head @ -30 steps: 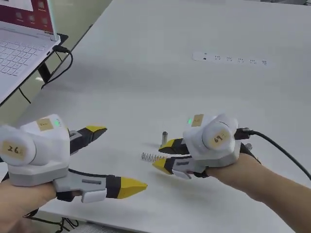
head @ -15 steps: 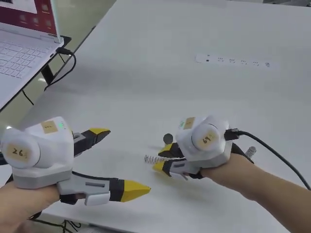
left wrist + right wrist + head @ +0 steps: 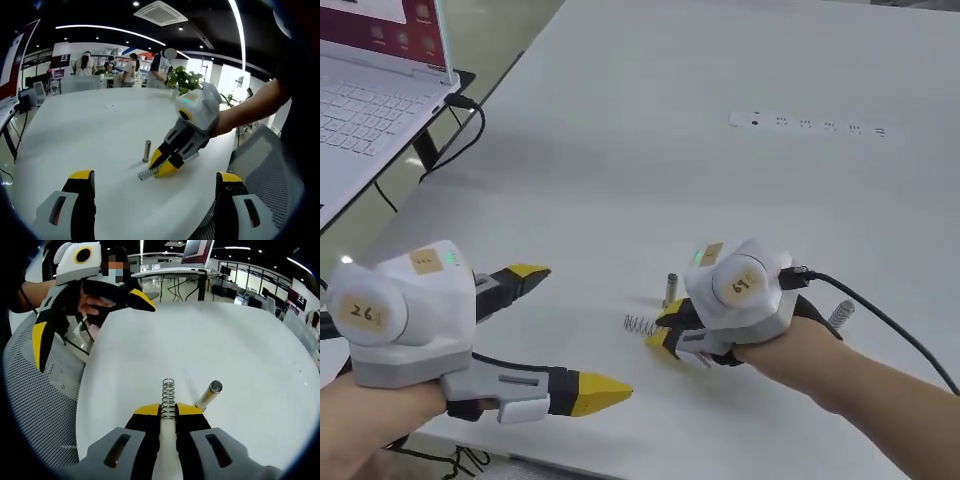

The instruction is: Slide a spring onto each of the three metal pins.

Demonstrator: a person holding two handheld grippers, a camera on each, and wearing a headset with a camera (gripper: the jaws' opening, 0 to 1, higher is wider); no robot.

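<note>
Low centre, the right tongs [image 3: 168,412] pinch the spring [image 3: 168,395] by its near end beside the pin [image 3: 208,395]; light and floppy, it probably wants a gentle mid-coil grip, while the left tongs [image 3: 578,330] gape empty.

The table [image 3: 620,150] is plain white, with no pattern. Both grippers have white and pale grey bodies, black jaws and bright yellow tips: the left gripper [image 3: 575,330] at seven o'clock in the head view, the right gripper [image 3: 662,328] near centre. Each carries a tan sticker with dark handwritten digits and a small green light. The spring [image 3: 638,324] is silvery grey, the pin [image 3: 671,288] dull silver. A black cable [image 3: 890,318] runs off at four o'clock. At ten o'clock the laptop [image 3: 360,110] has a white keyboard and a crimson screen. The power strip [image 3: 805,125] at one o'clock is white.
</note>
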